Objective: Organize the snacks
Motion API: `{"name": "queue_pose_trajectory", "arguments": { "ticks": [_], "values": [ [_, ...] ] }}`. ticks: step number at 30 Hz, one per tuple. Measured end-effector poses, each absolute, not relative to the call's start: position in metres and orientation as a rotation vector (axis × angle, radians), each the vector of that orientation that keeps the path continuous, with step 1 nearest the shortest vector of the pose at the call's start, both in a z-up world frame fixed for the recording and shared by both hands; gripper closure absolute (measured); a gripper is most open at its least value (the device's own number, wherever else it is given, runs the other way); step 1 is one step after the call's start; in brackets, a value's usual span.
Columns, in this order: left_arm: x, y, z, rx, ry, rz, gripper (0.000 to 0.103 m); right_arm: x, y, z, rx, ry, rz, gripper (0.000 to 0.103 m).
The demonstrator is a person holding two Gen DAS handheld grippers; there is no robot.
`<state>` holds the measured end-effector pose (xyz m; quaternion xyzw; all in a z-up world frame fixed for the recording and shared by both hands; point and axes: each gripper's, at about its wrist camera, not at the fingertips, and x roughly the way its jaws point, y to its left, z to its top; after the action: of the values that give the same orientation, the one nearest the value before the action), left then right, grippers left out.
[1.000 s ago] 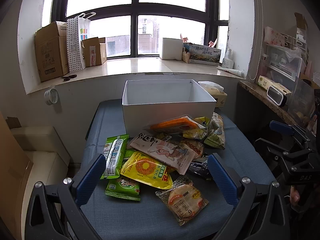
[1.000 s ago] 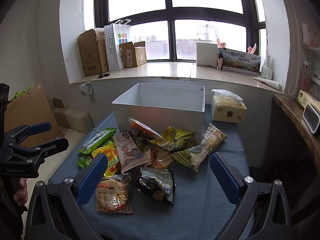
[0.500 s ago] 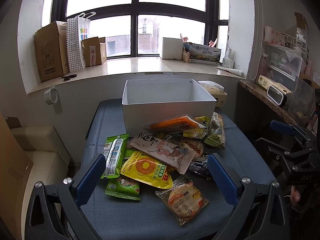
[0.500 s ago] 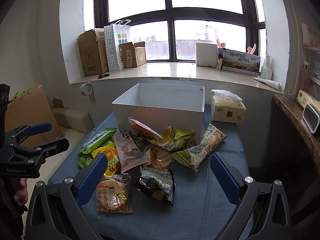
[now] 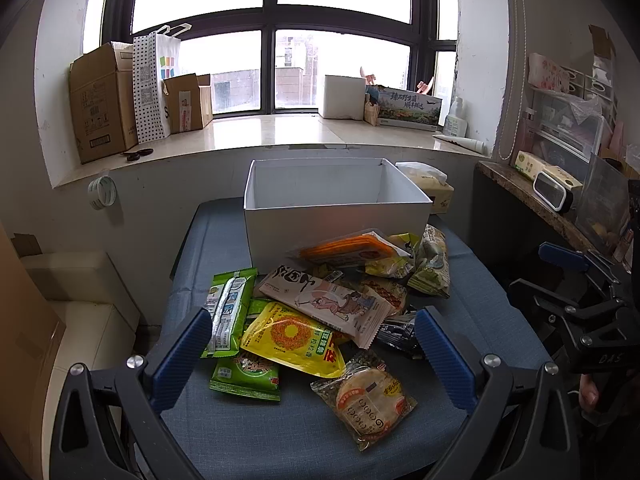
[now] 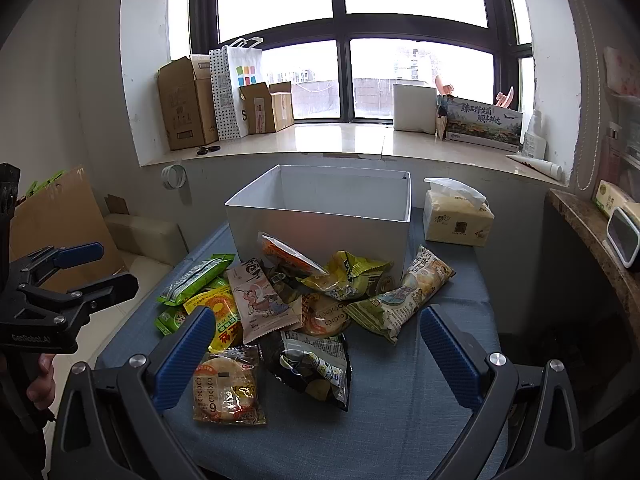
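A pile of snack packets lies on the blue table (image 5: 256, 432) in front of an open white box (image 5: 336, 220), which looks empty. The pile holds a yellow packet (image 5: 294, 338), a long green packet (image 5: 228, 306), a pink packet (image 5: 328, 300), an orange packet (image 5: 352, 250) and a clear rice-cracker packet (image 5: 368, 398). My left gripper (image 5: 314, 354) is open and empty, hovering near the table's front edge. My right gripper (image 6: 316, 354) is open and empty, above a black packet (image 6: 316, 364) and the rice-cracker packet (image 6: 226, 388). The box also shows in the right wrist view (image 6: 320, 228).
A tissue pack (image 6: 458, 216) stands right of the box. The windowsill behind holds cardboard boxes (image 5: 102, 100) and a paper bag (image 5: 154, 84). A stone counter (image 5: 536, 200) with a clock runs along the right. The other gripper shows at each view's side edge (image 6: 52, 300).
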<state>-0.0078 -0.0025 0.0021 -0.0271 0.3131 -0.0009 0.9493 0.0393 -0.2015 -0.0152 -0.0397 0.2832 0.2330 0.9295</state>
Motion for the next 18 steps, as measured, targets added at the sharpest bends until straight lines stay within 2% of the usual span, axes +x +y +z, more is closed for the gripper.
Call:
{"name": "queue_pose_trajectory", "arguments": {
  "ticks": [12, 18],
  "values": [
    [-0.009, 0.0, 0.002, -0.054, 0.637, 0.002, 0.0, 0.044, -0.197, -0.019, -0.084, 0.588, 0.507, 0.0],
    [-0.01, 0.008, -0.002, -0.054, 0.65, 0.019, 0.0, 0.07, -0.172, -0.027, -0.174, 0.587, 0.59, 0.0]
  ]
}}
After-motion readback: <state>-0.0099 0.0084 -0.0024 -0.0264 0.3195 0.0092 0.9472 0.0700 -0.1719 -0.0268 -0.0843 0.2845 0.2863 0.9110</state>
